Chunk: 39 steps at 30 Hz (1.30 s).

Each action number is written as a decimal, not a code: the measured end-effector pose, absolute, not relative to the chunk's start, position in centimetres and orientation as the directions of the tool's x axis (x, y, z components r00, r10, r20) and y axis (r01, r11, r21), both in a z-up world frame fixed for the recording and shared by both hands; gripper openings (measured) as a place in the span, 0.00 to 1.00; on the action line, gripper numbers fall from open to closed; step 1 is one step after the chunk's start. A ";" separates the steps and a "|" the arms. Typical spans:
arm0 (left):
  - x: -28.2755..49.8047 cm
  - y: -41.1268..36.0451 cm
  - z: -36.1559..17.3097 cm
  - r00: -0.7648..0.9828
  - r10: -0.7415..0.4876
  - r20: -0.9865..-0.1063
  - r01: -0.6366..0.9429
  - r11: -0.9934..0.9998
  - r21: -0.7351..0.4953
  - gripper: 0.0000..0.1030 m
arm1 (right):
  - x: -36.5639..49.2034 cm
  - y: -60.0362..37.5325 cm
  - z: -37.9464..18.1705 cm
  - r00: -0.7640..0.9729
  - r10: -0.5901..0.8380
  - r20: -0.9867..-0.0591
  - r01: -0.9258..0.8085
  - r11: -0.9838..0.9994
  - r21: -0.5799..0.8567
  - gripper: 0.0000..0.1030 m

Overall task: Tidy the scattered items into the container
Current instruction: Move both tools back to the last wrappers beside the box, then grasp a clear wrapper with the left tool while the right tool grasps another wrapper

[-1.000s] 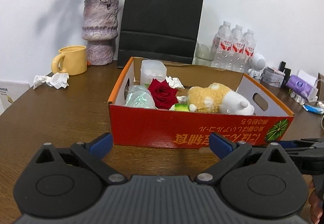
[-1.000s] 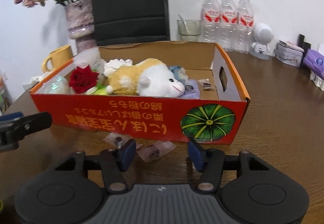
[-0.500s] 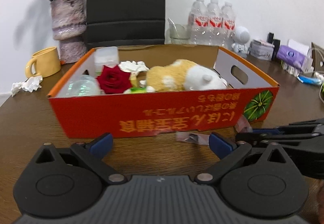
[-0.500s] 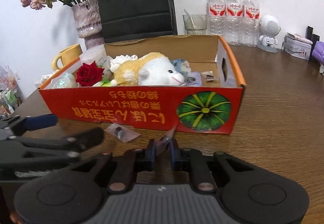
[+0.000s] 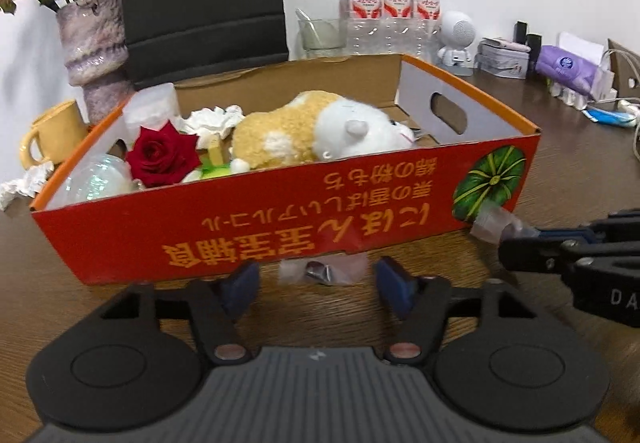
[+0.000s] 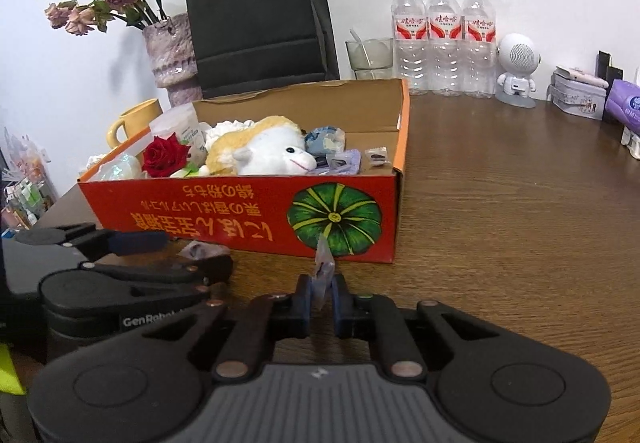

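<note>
A red cardboard box (image 5: 280, 215) (image 6: 240, 211) on the brown table holds a plush toy (image 5: 320, 131), a red rose (image 5: 162, 155) and other small items. My left gripper (image 5: 316, 283) is open, its fingers either side of a small clear packet (image 5: 324, 269) lying on the table in front of the box. My right gripper (image 6: 320, 297) is shut on another clear packet (image 6: 323, 263), held just above the table in front of the box; this packet also shows in the left wrist view (image 5: 498, 223).
Behind the box stand a vase (image 6: 170, 55), a black paper bag (image 6: 260, 15), a yellow mug (image 6: 134, 123), a glass (image 6: 370, 57), three water bottles (image 6: 444, 39) and a white robot figure (image 6: 518, 71). Crumpled tissue (image 5: 24, 183) lies at left.
My right gripper closed on one clear packet and lifted it off the table. My left gripper moved right and closer, so the other packet now lies between its open fingers.
</note>
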<state>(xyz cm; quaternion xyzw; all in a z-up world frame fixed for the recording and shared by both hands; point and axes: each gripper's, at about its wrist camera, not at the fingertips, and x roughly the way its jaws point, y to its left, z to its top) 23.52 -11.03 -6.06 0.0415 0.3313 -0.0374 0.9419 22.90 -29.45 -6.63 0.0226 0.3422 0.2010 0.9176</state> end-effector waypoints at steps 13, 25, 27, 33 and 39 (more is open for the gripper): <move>21.9 -10.1 -5.6 0.780 -0.092 -0.619 0.105 0.994 -0.015 0.23 | 22.3 -30.0 -6.4 0.686 0.409 -0.601 -0.370 0.908 0.195 0.09; 19.4 -8.9 -4.8 0.816 -0.129 -0.564 0.127 0.991 -0.043 0.04 | 21.5 -29.5 -6.6 0.695 0.395 -0.601 -0.373 0.912 0.168 0.09; 19.3 -8.9 -4.9 0.809 -0.141 -0.571 0.138 0.989 -0.048 0.06 | 21.4 -29.6 -6.7 0.697 0.392 -0.600 -0.369 0.914 0.169 0.09; 20.8 -9.6 -4.7 0.796 -0.141 -0.589 0.111 0.990 -0.087 0.60 | 21.2 -30.2 -6.6 0.707 0.389 -0.590 -0.352 0.918 0.182 0.09; 24.0 -12.7 -5.7 0.761 -0.084 -0.643 0.072 0.996 -0.045 0.70 | 21.0 -30.6 -6.3 0.710 0.403 -0.577 -0.353 0.913 0.203 0.09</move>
